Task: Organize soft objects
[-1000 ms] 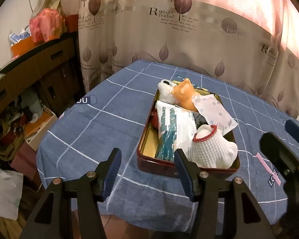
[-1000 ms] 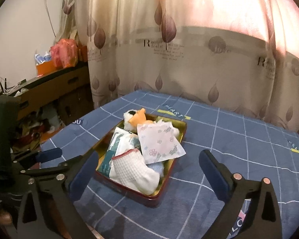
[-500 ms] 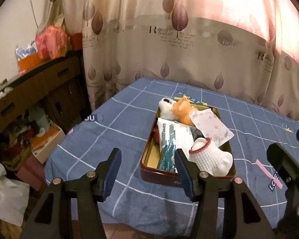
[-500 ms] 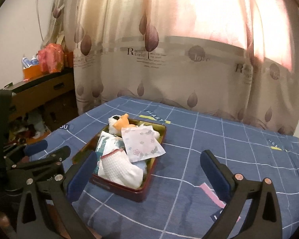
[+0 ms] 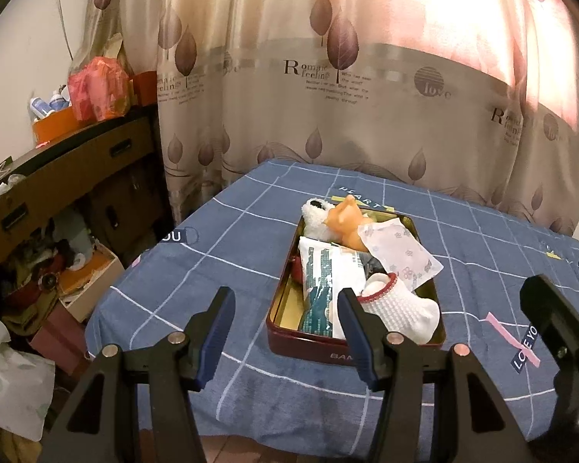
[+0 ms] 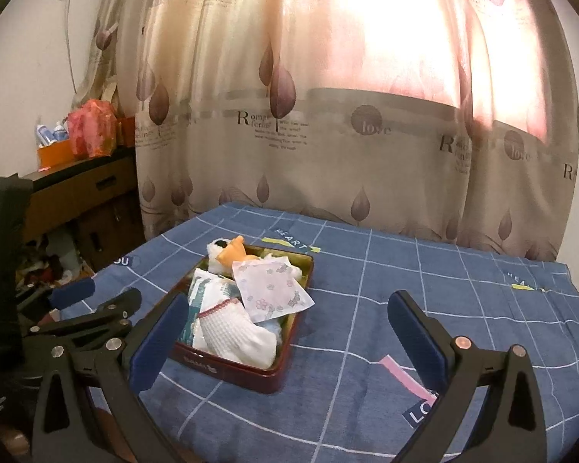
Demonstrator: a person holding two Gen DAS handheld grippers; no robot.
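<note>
So both grippers are hanging back off the near edge of the table (image 5: 251, 231) right now, and neither one is carrying anything. The left gripper (image 5: 285, 333) is sitting partly open with just air between its blue pads, and the right gripper (image 6: 287, 341) is spread wider, also empty.

All the soft stuff is piled in the red tin (image 6: 231, 366) sitting on the blue checked tablecloth (image 6: 405, 289). A white sock (image 5: 399, 310) with a red cuff is lying at the near end, a green and white packet (image 5: 324, 270) is beside it, a flowered sachet (image 6: 272, 287) is resting on top, and an orange plush toy (image 5: 345, 222) and a white fluffy toy (image 5: 314, 218) are poking over the far rim.

What's worrying me: that sachet is hanging over the tin's side, so any nudge reaching past it is probably sliding it out onto the cloth. The pile is also loose and overlapping, so pinching the sock could be dragging the packet along with it. And the tin looks light, so a sideways pull with nothing bracing it might be shoving the whole thing across the cloth.
</note>
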